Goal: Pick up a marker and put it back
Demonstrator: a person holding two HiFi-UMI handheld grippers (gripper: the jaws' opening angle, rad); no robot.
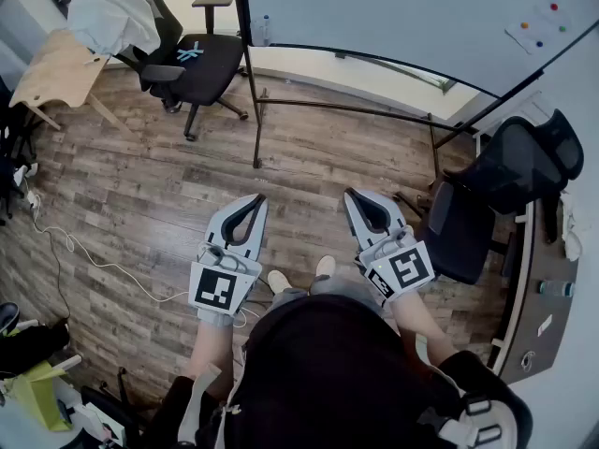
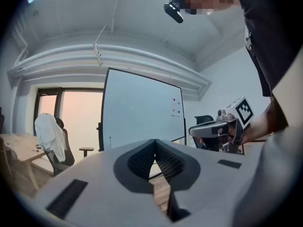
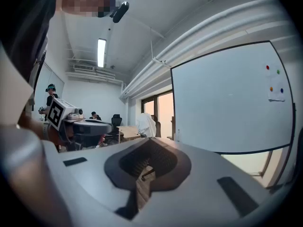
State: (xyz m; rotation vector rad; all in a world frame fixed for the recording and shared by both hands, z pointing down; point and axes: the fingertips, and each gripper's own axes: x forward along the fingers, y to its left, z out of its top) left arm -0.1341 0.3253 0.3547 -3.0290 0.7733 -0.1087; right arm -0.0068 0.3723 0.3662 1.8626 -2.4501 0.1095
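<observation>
While held forward, left hand-held gripper (image 1: pixel 258 199) and right hand-held gripper (image 1: pixel 351 195) sit closed, empty.

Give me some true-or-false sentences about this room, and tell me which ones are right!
1. The left hand-held gripper and the right hand-held gripper are both shut and hold nothing. True.
2. The whiteboard is full of writing. False: it is almost blank, with only a few coloured dots near one corner.
3. A white cloth hangs over the back of the black office chair. True.
4. The floor is grey carpet. False: it is wooden planks.
5. That chair has a blue cross on its seat. True.
</observation>
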